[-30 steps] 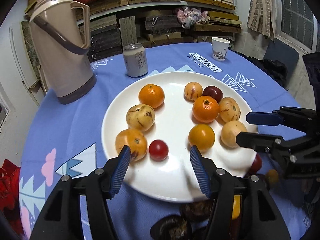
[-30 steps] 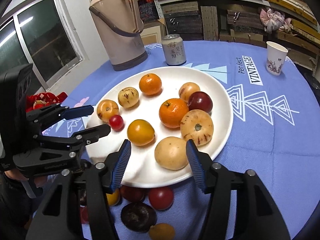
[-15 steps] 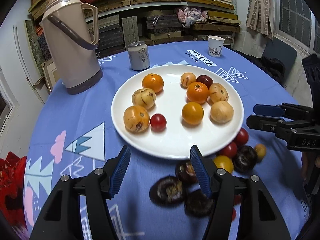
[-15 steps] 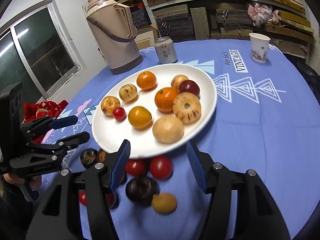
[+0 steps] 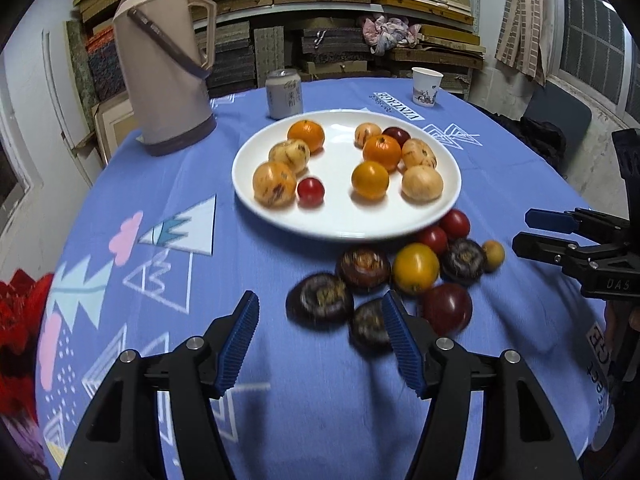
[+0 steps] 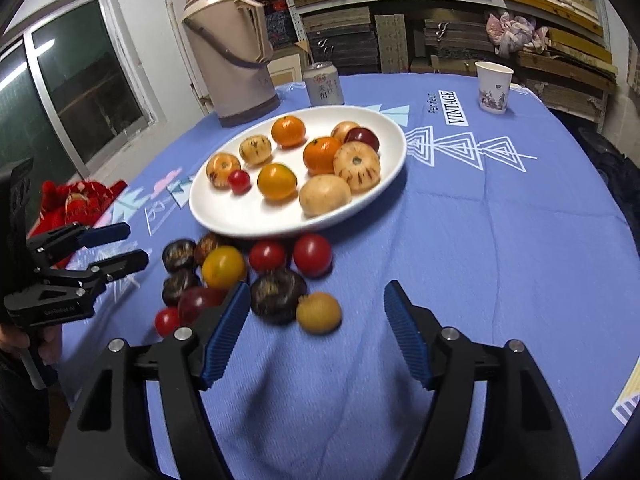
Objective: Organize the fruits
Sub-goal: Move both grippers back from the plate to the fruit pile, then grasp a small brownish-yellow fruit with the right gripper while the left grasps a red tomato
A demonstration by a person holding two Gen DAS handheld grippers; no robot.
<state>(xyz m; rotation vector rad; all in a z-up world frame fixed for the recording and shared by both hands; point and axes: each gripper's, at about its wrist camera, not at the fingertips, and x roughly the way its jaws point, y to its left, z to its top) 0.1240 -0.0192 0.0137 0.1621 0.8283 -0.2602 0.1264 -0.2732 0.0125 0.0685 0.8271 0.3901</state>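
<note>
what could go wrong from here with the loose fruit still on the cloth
1. The loose fruits lie packed together against the white plate, so closing on one, such as the yellow tomato, may nudge its neighbours and roll them off.
2. Both the left gripper and right gripper are open near the same pile and could collide.
3. The cloth is wrinkled there, so round fruit may roll unpredictably.

dim indoor light | fisheye-warped edges | dark corners | near fruit blurred
</note>
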